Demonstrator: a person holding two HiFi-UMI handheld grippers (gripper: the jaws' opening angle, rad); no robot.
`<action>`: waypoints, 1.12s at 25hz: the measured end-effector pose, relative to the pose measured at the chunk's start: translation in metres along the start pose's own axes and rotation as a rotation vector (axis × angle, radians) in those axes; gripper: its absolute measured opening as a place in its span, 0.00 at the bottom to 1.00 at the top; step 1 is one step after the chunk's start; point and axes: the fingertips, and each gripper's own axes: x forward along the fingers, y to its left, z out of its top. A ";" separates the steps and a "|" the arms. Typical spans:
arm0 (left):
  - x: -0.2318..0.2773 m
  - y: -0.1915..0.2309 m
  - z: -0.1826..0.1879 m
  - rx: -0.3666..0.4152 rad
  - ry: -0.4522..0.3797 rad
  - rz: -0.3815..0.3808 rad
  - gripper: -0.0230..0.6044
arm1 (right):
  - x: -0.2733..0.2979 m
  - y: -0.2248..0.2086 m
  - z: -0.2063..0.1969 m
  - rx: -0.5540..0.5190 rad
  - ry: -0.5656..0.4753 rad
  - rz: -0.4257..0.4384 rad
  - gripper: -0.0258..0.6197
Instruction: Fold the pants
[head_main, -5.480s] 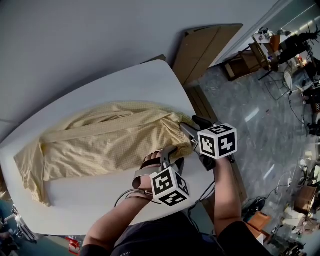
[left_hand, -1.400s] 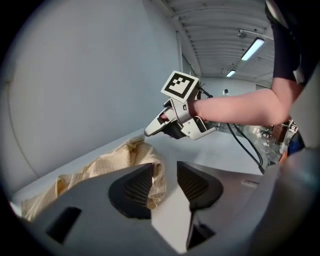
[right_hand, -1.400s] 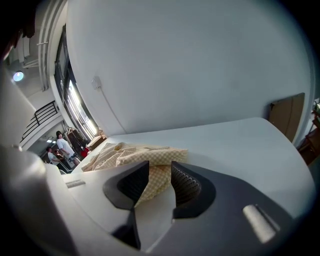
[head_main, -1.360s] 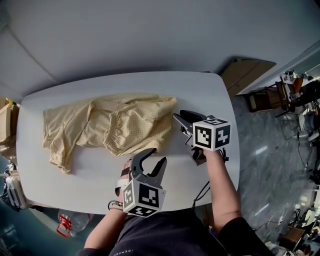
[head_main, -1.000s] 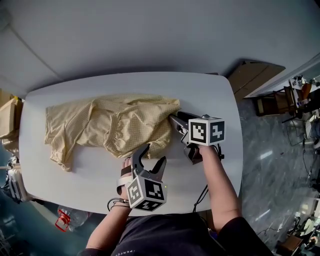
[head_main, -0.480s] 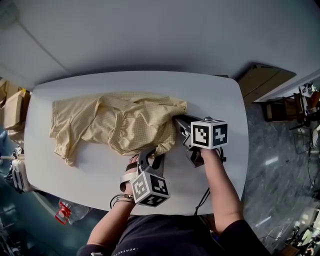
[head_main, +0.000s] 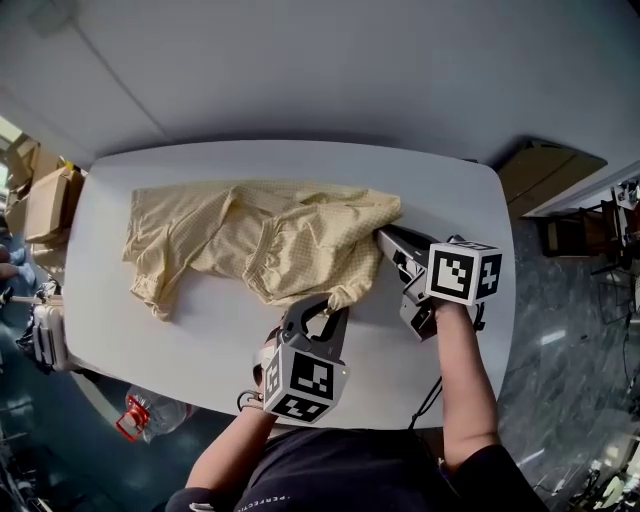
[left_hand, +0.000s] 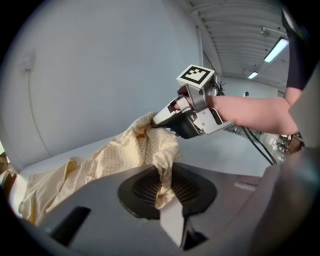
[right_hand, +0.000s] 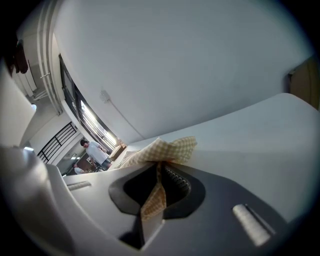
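The worktop (head_main: 440, 200) carries the pants (head_main: 250, 240), bunched and apparently only partly folded (legs still loose at the left). The left tongs (head_main: 322, 312) and right tongs (head_main: 385, 237) have just been closing, and each now pinches cloth at the right end. The next fold remains.

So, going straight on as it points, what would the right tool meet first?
The yellow pants: the right tool has just been closing its jaws on their edge, and more cloth probably lies ahead.
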 end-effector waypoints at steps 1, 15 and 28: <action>-0.005 0.003 0.002 -0.021 -0.021 -0.010 0.11 | 0.000 0.005 0.002 -0.003 -0.006 0.000 0.09; -0.104 0.097 0.005 -0.221 -0.228 -0.073 0.12 | 0.063 0.137 0.041 -0.060 -0.161 -0.005 0.09; -0.163 0.210 -0.033 -0.355 -0.285 0.055 0.13 | 0.180 0.234 0.049 -0.162 -0.144 0.067 0.09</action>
